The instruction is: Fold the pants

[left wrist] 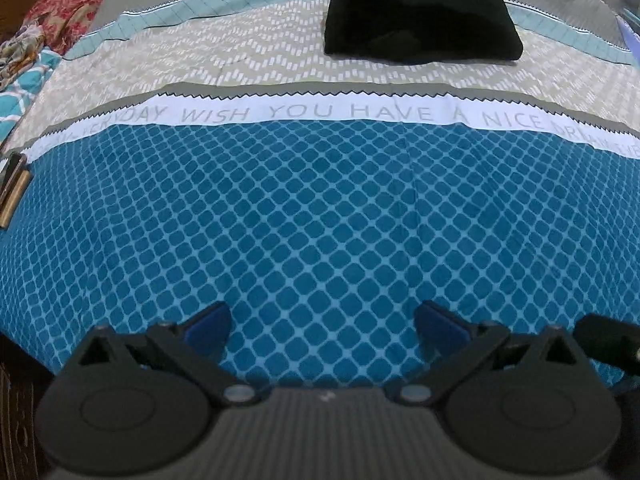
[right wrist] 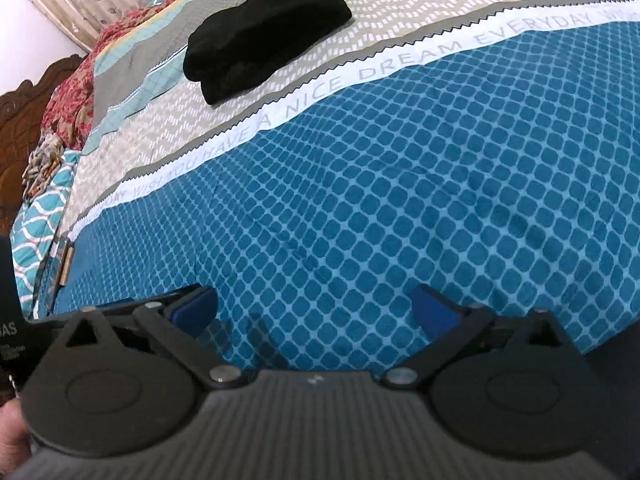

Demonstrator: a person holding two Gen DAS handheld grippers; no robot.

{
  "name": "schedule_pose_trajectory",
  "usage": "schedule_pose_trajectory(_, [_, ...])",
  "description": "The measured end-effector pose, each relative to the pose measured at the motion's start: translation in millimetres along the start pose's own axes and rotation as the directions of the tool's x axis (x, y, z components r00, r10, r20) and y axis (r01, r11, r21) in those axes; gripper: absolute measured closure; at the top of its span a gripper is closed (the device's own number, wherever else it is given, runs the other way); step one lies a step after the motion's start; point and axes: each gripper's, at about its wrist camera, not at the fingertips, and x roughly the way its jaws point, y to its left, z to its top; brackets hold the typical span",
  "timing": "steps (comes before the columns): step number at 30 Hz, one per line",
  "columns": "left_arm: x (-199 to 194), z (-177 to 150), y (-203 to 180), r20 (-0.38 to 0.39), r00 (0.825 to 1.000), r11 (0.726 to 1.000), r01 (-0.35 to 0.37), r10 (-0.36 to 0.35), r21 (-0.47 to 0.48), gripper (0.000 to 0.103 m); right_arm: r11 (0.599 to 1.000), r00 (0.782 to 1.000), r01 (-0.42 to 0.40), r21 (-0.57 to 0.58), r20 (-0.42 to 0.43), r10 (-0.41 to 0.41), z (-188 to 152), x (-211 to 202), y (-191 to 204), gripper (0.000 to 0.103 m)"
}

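Left wrist view: left gripper jaws wide, nothing between them, only bedsheet below. Black pants already a folded bundle, well ahead of the fingertips, slightly right. Soft, light, limp, likely to sag if lifted; pinch a folded edge.

Right wrist view: right gripper spread wide, empty. Pants far ahead, left of the fingers; near corner looks graspable.

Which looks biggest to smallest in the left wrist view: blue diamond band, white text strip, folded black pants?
1. Blue diamond band, the biggest, though it lies nearest the camera.
2. Folded black pants and white text strip: too close to rank; the strip is long and thin, and the pants lie farther off.
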Motion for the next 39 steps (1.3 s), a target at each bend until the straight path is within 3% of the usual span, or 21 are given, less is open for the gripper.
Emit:
schedule_pose_trajectory(18, [9.5,8.8,11.1,-0.023,0.999,0.999,0.045,-0.046,-0.021,0.000,1.000,1.000,0.002,-0.023,-0.015,-0.002,6.0,-0.3,-3.3,0.000])
schedule_pose_trajectory(22, [-0.7,8.4,11.1,-0.021,1.000,0.999,-0.004,0.003,-0.039,0.000,1.000,1.000,-0.011,-0.011,-0.019,0.011,8.5,-4.8,-1.6,0.000])
schedule_pose_trajectory(30, [-25.2,4.9,14.9,0.049,0.996,0.997,-0.076,0.077,-0.024,0.000,0.999,0.998,-0.013,-0.045,0.056,0.016,10.6,-21.4,15.4,0.000])
schedule_pose_trajectory(39, [-41.2,4.6,12.7,0.055,0.997,0.998,-0.053,0.054,-0.016,0.000,0.996,0.996,-0.005,-0.089,0.093,0.013,13.7,-29.3,25.8,0.000])
